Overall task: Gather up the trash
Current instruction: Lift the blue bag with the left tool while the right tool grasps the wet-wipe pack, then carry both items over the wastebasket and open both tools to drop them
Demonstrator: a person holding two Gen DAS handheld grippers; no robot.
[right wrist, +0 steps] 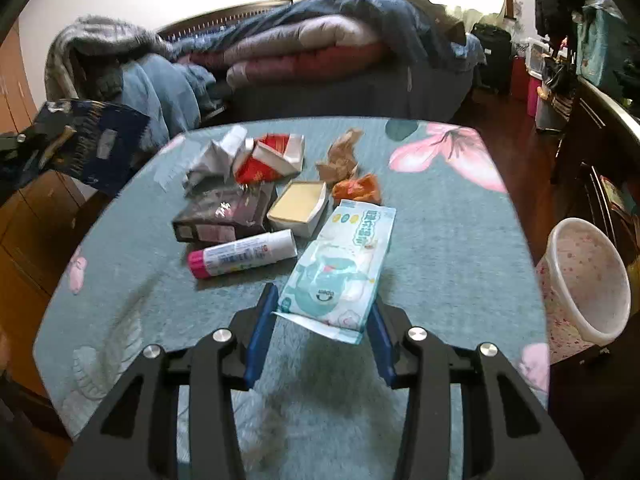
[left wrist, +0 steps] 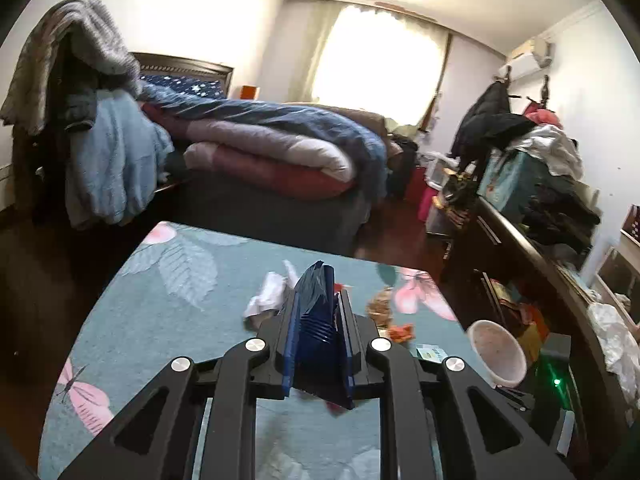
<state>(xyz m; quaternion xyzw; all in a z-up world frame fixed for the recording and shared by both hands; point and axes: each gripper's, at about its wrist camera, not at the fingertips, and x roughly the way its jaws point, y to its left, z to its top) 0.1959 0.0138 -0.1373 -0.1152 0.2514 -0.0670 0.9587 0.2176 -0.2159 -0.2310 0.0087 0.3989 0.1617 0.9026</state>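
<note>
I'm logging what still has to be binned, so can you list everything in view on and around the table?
wet-wipe pack: 1, white and teal, between the right fingers, near table edge
tube: 1, white with pink cap, lying left of the pack
open box: 1, cream, table centre
dark carton: 1, brown-black, left of the box
red and white carton: 1, crushed, far side
crumpled paper: 1, white, far left
wrappers: 2, brown and orange, far right
dark blue packet: 1, clamped in left gripper
bin: 1, white speckled, right of table
table: 1, teal floral cover
left gripper: shut on packet
right gripper: around the pack
</note>
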